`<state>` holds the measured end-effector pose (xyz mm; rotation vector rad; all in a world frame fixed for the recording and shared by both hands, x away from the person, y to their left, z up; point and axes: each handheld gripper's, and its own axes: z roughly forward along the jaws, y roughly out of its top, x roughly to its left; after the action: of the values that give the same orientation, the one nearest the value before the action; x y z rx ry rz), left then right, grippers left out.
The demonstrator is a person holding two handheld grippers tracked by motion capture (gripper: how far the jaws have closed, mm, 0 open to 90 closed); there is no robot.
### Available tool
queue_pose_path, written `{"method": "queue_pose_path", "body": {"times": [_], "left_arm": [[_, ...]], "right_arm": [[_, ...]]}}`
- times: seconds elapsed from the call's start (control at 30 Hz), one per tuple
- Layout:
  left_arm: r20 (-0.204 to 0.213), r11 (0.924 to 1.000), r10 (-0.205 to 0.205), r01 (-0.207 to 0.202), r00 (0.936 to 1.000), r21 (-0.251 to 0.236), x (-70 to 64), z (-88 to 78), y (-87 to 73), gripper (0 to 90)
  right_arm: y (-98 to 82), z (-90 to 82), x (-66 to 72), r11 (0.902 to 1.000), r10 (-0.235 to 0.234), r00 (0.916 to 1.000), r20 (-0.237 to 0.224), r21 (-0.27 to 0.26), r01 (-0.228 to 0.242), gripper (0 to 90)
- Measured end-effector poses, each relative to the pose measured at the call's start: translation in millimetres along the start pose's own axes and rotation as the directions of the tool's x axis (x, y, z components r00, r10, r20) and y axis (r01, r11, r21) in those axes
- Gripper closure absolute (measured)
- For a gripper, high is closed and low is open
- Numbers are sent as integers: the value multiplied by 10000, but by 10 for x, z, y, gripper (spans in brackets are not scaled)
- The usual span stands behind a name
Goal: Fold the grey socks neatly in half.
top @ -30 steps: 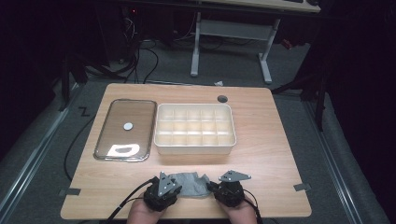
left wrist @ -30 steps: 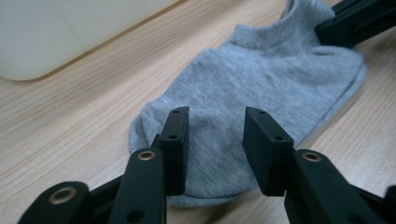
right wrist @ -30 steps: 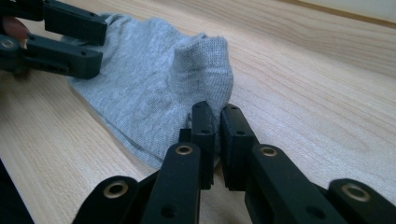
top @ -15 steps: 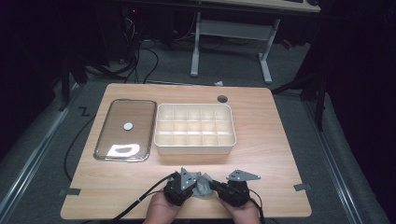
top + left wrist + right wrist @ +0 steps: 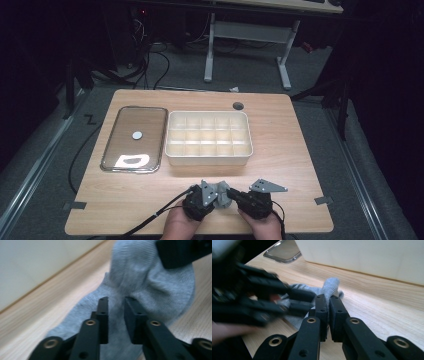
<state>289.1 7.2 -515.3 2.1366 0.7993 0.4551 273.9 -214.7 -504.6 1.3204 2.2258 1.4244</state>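
Landmark for all positions: the white compartment box (image 5: 208,138), which sits mid-table with its cells in a grid.

Grey sock (image 5: 221,194): lies bunched on the wooden table (image 5: 295,165) on the near side of the box, close to the table's front edge and well apart from the box wall. In the left gripper view, the knit fabric (image 5: 140,290) spreads flat under the jaws and humps up farther off.

Right gripper (image 5: 329,302): sits nearer than the box, toward its right end. Jaws are drawn almost together, with only a thin fold of the sock pinched between the pads. The fold stands up from the table just past the jaw tips. In the high view, this gripper (image 5: 234,196) is held by the right hand (image 5: 260,222) at the table's front edge.

Left gripper (image 5: 116,302): sits nearer than the box, below its middle, just beside the right gripper. Its jaws have just been opening after a pinch. They now stand a narrow gap apart over the sock, with fabric showing in the gap and below, and the pads do not press it. In the high view, this gripper (image 5: 216,192) is held by the left hand (image 5: 180,225).

Glass lid (image 5: 135,138): lies flat on the table just beside the box's left wall.
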Motion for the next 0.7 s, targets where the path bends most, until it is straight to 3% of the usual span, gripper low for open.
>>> {"method": "queue_pose_path", "body": {"times": [0.07, 0.13, 0.23, 0.37, 0.5, 0.7], "left_arm": [[-35, 9986, -469, 468, 9989, -263, 159, -125, -30, 661], [36, 9927, -1155, 1155, 9933, -346, 368, -228, -122, 623], [571, 9870, -1602, 1604, 9854, 9, 528, -230, -277, 573], [1532, 9780, -2074, 2084, 9662, 91, 578, -208, -401, 573], [1549, 9789, -2007, 2043, 9673, -71, 555, -218, -435, 721], [1662, 9705, -2350, 2406, 9577, -140, 590, -223, -456, 801]], "right_arm": [[3, -12, -23, 10000, 69, 10000, 48, -12, -69, 870], [-1, -11, -42, 9998, 170, 9998, 90, 49, -170, 869], [-2, 2, -41, 9998, 37, 9997, 232, 194, -41, 868], [18, 1, 17, 9989, -220, 9982, 552, 431, 197, 865], [69, 3, 89, 9973, -354, 9947, 966, 670, 289, 862], [144, 47, 197, 9923, -719, 9865, 1472, 1103, 559, 862]]}}
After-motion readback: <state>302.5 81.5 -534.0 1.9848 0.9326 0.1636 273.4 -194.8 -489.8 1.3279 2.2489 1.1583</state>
